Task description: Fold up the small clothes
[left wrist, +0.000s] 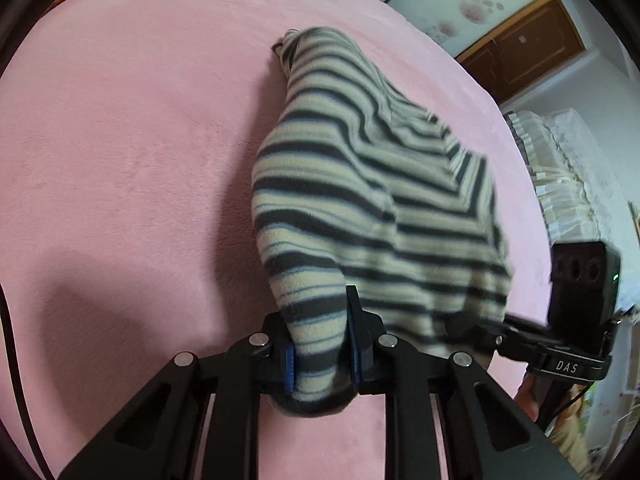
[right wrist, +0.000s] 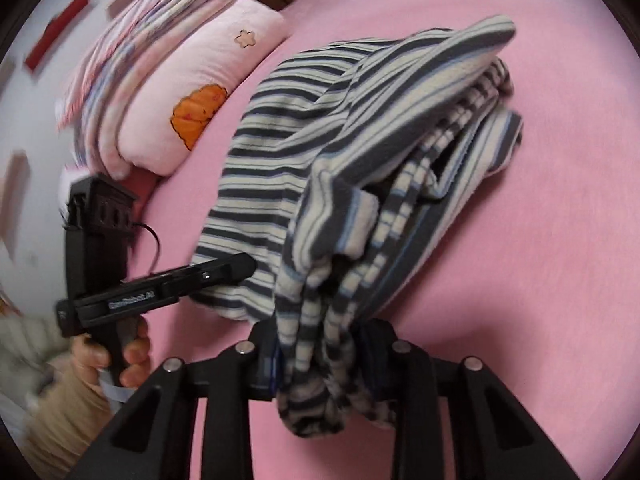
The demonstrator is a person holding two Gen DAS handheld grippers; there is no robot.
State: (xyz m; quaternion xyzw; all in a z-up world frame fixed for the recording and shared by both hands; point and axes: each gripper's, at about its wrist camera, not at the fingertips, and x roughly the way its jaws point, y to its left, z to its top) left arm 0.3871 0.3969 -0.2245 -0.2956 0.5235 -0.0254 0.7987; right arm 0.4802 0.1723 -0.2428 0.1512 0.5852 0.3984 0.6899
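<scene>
The striped garment (left wrist: 372, 208) is soft, fuzzy fleece, matt, with a napped pile along its folded edges. Under it the pink bed cover (left wrist: 132, 152) looks like short, velvety plush, matt and smooth. Beside the garment, the gripper arms are matt black plastic with shiny round metal pins (left wrist: 259, 338). The pillow (right wrist: 188, 92) beyond the garment is pale pink plush cloth.

Soft even light; fisheye-warped, blurred edges.
</scene>
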